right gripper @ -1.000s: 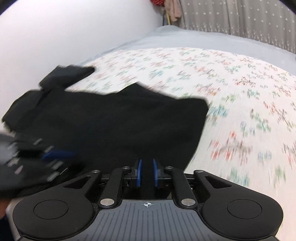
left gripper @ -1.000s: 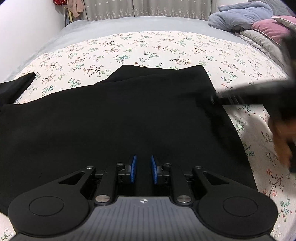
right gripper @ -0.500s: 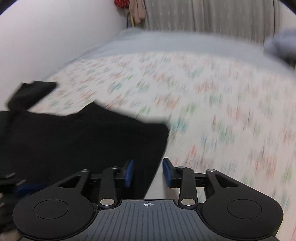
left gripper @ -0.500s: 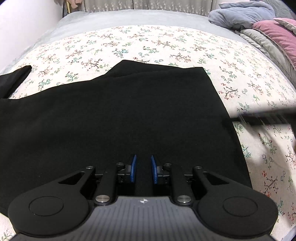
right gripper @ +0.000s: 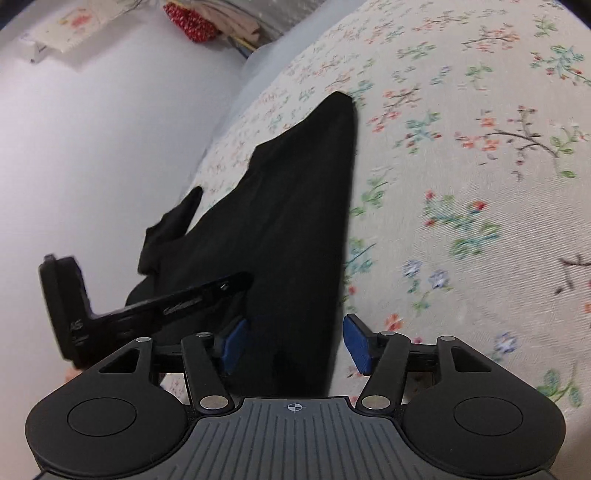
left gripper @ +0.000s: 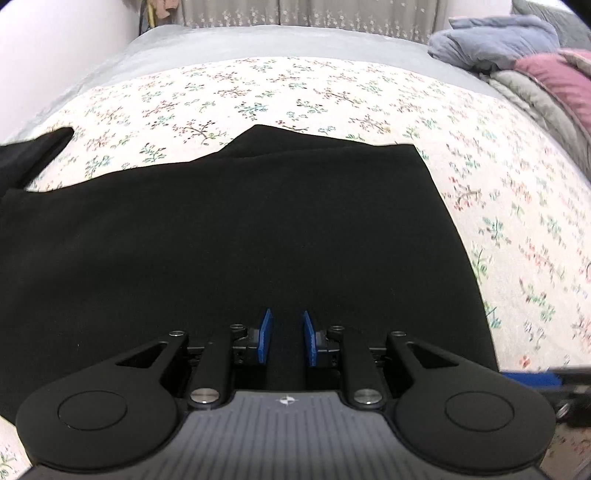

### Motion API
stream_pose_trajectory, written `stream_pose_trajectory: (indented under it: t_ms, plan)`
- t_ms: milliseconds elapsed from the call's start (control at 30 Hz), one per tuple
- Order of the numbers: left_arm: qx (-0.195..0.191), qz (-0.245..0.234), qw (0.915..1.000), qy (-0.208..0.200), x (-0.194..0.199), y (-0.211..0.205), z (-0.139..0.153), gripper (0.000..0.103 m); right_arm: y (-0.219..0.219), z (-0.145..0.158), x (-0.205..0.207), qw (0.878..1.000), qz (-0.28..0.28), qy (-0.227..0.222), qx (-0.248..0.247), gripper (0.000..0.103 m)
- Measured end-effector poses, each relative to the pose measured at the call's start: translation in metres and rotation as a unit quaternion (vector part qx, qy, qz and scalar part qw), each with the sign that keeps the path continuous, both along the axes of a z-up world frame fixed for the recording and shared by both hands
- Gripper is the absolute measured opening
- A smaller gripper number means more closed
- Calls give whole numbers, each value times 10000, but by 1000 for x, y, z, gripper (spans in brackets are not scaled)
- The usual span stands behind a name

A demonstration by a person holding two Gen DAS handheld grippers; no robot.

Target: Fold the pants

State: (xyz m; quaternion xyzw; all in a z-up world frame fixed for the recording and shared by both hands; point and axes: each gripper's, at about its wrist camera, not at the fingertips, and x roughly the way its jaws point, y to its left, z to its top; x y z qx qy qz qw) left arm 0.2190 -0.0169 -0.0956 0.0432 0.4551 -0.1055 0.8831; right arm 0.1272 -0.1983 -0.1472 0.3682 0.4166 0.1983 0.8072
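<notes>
The black pants lie flat on the flowered bed cover, folded lengthwise, their right edge running down the middle right. My left gripper is low over the near edge of the pants, its blue pads a narrow gap apart with dark cloth between them. My right gripper is open wide, its pads on either side of the pants' near right edge. The left gripper's body shows at the left in the right wrist view.
A white wall runs along the bed's left side. Grey and pink bedding is piled at the far right. Curtains hang behind the bed. The flowered cover stretches to the right of the pants.
My right gripper has opened wide and swung down to the pants' near right edge. My left gripper has stayed almost in place with the same narrow gap.
</notes>
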Motion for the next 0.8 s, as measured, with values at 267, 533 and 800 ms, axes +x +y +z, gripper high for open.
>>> stream_pose_trajectory:
  t_ms: [267,533,800]
  plan:
    - [-341,318,9988,127,8,19,1,38,1,-5,-3,9994,-98,-48,336,59]
    - [-270,293,9991,127,10,17,0,38,-5,-10,-2,9949,-324,-92,946,59]
    - [-227,282,9993,93,8,17,0,38,4,-16,-18,9963,-574,-72,633,50]
